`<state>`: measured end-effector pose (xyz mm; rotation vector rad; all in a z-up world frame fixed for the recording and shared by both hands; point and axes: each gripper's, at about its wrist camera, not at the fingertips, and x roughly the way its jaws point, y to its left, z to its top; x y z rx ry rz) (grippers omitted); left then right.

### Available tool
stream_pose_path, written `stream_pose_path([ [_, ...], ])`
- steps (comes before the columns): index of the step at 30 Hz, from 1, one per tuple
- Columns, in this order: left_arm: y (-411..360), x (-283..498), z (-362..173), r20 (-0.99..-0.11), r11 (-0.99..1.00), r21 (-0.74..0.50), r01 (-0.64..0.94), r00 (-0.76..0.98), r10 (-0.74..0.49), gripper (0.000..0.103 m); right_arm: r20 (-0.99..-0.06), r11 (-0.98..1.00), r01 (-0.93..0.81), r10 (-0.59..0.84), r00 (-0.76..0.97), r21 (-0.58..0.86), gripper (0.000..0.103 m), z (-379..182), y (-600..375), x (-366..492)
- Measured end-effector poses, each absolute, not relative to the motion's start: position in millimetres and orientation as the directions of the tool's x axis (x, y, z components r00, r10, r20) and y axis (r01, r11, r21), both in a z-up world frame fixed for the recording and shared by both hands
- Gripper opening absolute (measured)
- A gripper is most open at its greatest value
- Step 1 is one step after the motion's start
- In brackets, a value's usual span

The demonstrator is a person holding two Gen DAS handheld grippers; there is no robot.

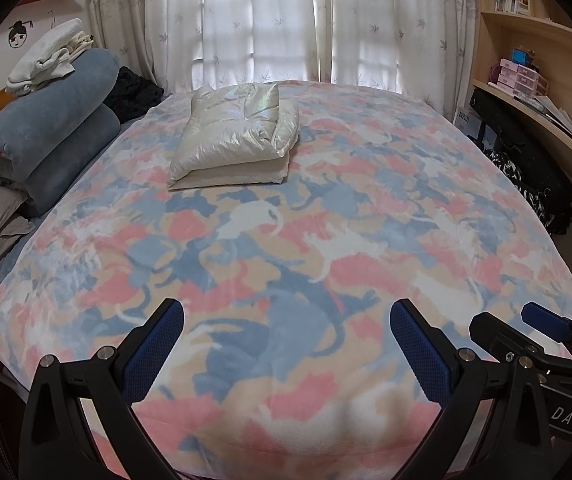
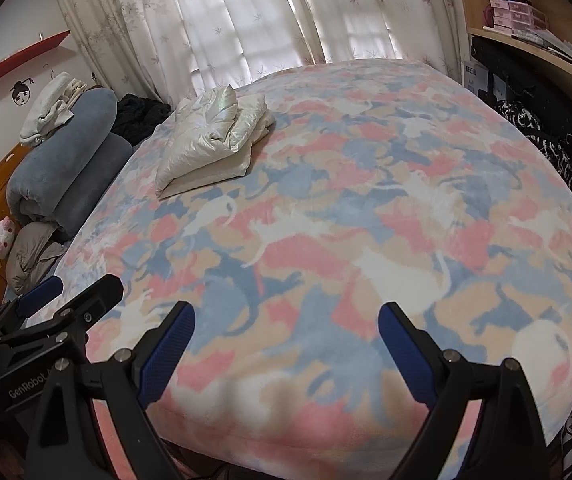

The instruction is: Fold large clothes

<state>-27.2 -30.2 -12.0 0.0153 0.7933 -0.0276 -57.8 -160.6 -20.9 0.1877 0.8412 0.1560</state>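
Closest to me, my left gripper (image 1: 287, 338) hangs over the near edge of the bed with its fingers spread wide and nothing between them; the inner pads (image 1: 157, 350) are blue, finely dimpled rubber set on matte black arms. My right gripper (image 2: 287, 342) hovers just beside it, likewise splayed apart and empty, with the same knurled blue faces.

Under both lies a fleece blanket (image 1: 325, 216), soft and fuzzy, printed with cat silhouettes in pink, dusty blue, beige and white. It covers the mattress smoothly and bulges slightly at the near edge.

Farther off, toward the left half of the bed, rests the puffer jacket (image 1: 234, 136), already folded into a plump rectangular bundle. Its shell is a pearly cream fabric with an iridescent sheen and crinkled quilting, stacked in layers.

At the left edge sits a rolled grey-blue duvet (image 1: 46, 140), thick and velvety, with crumpled white clothes (image 1: 46, 56) on top. Behind everything hang sheer curtains (image 1: 286, 20) patterned with leaves, and curved wooden shelves (image 1: 533, 32) stand on the right.
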Motion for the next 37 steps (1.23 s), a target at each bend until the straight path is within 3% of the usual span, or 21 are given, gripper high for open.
stream_pose_path([
  [37,-22.3,-14.4,-27.8,-0.739,0.999,-0.007,0.031,0.674,-0.026,0.102,-0.762,0.977,-0.047,0.19,0.619,0.206,0.094,-35.9,-149.5,-48.8],
])
